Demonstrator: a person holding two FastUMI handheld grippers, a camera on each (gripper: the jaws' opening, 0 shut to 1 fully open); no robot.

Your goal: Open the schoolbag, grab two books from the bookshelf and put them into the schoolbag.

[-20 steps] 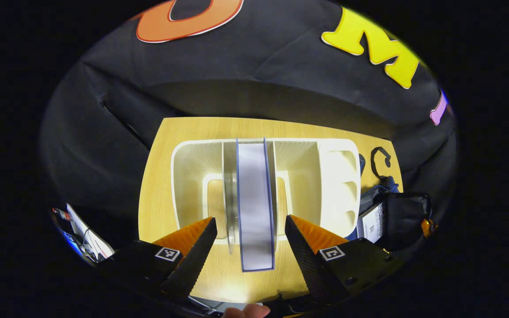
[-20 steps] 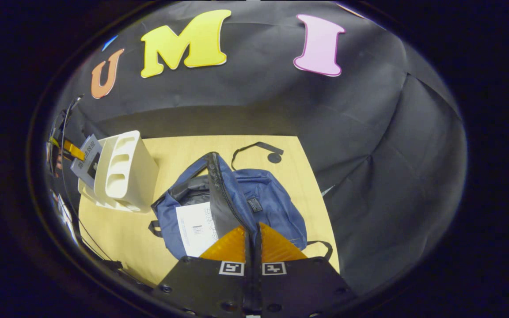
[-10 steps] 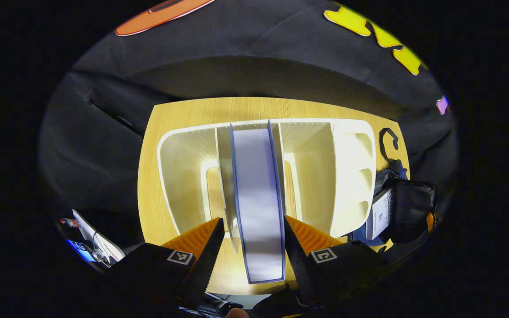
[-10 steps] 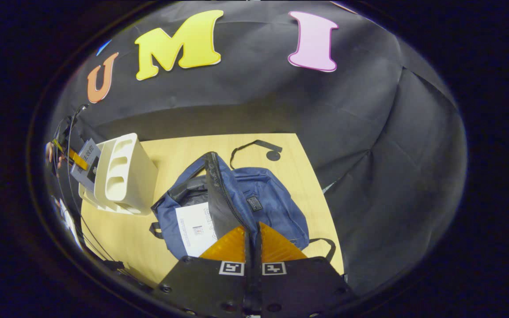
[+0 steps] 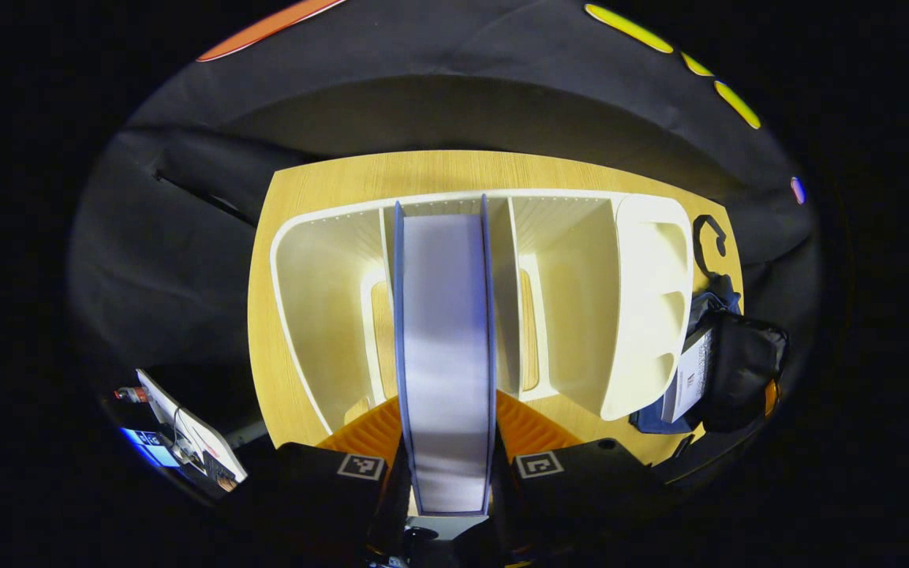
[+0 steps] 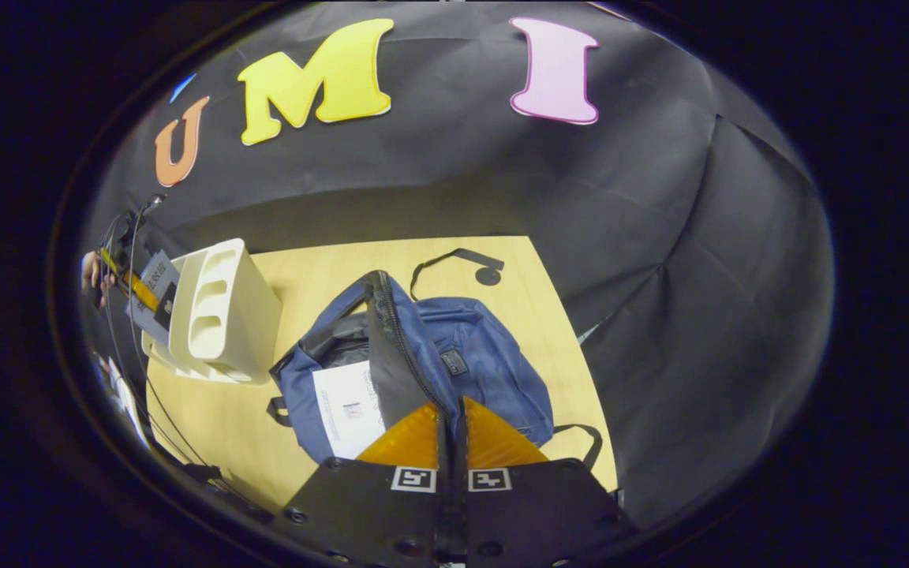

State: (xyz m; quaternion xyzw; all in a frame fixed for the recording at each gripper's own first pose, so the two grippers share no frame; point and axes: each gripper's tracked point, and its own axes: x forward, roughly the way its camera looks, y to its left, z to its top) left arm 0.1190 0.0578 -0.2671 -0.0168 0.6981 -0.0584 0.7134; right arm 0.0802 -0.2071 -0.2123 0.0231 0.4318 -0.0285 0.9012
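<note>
With my left gripper (image 5: 447, 442) clamped on the book (image 5: 445, 347) in the bookshelf (image 5: 644, 308), I'd lift straight, clearing the dividers

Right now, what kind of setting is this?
Likely a staged recording booth, not a home: black cloth wall, one wooden table holding a white bookshelf and a blue schoolbag.

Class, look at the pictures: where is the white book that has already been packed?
In the right gripper view the white book lies inside the open blue schoolbag, right of the white bookshelf.
</note>
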